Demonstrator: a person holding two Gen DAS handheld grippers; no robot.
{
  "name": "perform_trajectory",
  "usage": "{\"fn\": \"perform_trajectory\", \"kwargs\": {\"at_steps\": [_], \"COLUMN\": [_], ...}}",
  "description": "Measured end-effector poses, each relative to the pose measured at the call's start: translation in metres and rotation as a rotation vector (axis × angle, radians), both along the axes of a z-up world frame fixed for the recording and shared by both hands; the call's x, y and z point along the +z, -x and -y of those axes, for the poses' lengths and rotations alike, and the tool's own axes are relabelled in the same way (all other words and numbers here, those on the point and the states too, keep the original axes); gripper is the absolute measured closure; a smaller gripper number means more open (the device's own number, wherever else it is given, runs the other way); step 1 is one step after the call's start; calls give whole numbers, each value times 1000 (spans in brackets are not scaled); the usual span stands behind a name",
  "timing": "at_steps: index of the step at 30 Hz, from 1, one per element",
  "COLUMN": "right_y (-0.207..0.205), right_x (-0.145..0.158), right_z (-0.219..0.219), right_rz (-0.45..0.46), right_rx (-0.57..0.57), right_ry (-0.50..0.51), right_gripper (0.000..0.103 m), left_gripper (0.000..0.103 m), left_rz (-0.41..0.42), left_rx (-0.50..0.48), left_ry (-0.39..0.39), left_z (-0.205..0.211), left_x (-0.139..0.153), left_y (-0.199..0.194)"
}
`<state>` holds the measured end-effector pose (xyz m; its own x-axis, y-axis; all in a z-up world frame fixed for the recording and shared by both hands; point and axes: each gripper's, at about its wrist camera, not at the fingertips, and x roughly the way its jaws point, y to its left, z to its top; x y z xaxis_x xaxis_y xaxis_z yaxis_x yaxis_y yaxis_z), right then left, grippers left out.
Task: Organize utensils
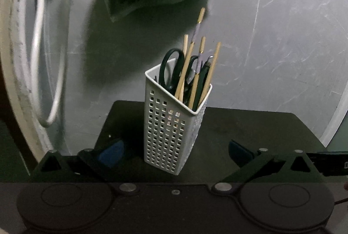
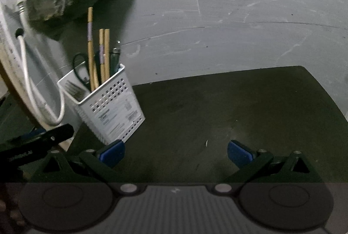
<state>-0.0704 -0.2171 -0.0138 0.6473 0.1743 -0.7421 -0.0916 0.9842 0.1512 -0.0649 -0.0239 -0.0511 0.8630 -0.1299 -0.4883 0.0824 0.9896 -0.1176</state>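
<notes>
Grey scratched wall behind; on the dark tabletop (image 2: 239, 103), near its left rear corner, stands the white utensil holder (image 1: 171, 125) with chopsticks (image 1: 208, 75) and scissors (image 1: 171, 68). Left tool (image 1: 176, 151) and right tool (image 2: 176, 151) gape released, empty.

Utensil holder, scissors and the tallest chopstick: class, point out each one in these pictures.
white utensil holder (image 1: 167, 136), left wrist view, on its perforated front wall.
scissors (image 1: 170, 69), left wrist view, on the dark handle loop.
tallest chopstick (image 2: 90, 25), right wrist view, on its upper shaft.

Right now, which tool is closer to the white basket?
Left. The left tool straddles the white basket, fingers open either side. The right tool sits beside it, over the dark mat.
</notes>
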Motion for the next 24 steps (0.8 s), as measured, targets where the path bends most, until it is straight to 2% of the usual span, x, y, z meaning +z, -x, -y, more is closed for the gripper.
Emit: {"fn": "perform_trajectory", "kwargs": {"at_steps": [12,24], "right_y": [36,63], "right_x": [12,23], "right_z": [6,3], "right_rz": [33,68], "right_rx": [46,6], "right_ry": [-24,1], "right_gripper": [0,0], "left_gripper": [1,1], "left_rz": [28,36], "left_rx": [48,19], "left_ry": [-33,-32], "left_z": [10,4], "left_x": [16,21], "left_y": [59,91]}}
